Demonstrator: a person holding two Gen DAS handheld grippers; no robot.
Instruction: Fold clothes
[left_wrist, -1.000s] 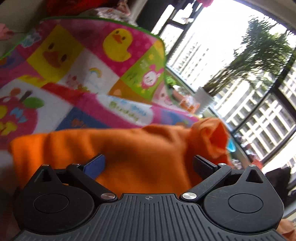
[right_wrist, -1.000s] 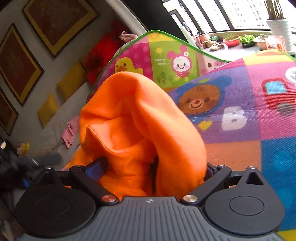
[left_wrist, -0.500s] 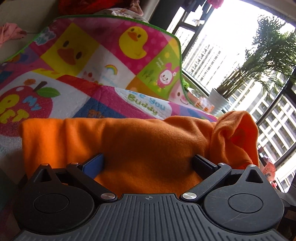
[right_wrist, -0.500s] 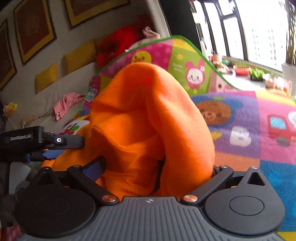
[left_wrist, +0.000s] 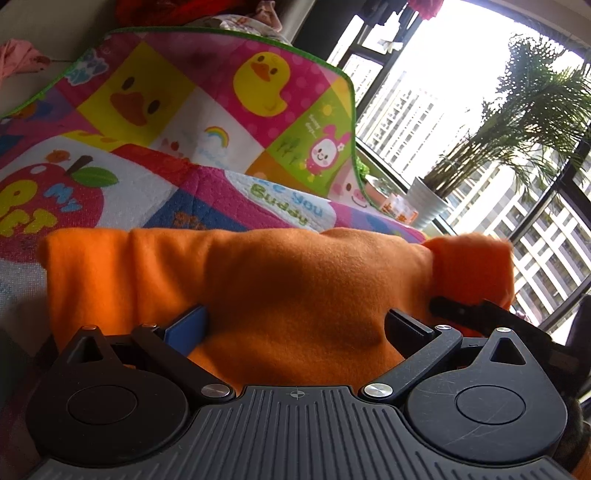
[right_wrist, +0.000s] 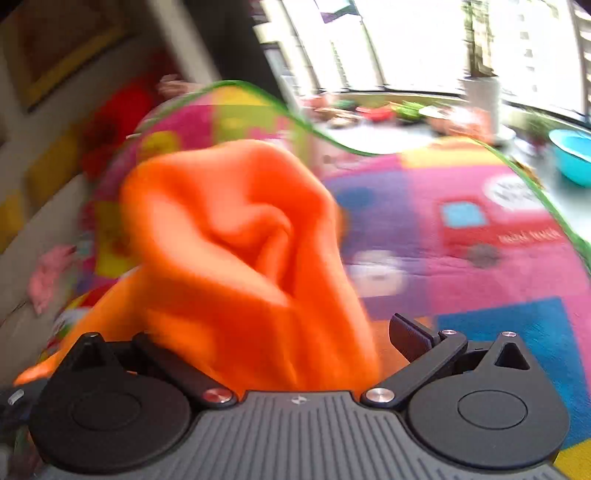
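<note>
1. Strong daylight was admitted through the windows (left_wrist: 436, 122); their panes were overexposed to near white.
2. The left wrist view was recorded sharp, and a soft shadow was cast across the orange garment (left_wrist: 280, 291).
3. The right wrist view was smeared throughout by motion blur.
4. Straight lines were bowed by fisheye distortion at the edges.

You have a bright cartoon play mat (left_wrist: 207, 122) spread below, its green-trimmed far edge curling up against a pale wall (left_wrist: 44, 22). Beyond its right corner, tall dark-framed windows (left_wrist: 424, 92) flood the room with daylight and show apartment blocks outside. A potted palm (left_wrist: 517, 122) in a white pot stands by the glass. On the wall to your left hangs a gold-framed picture (right_wrist: 62, 48), blurred; a turquoise basin (right_wrist: 570, 158) sits off the mat's right edge.
</note>
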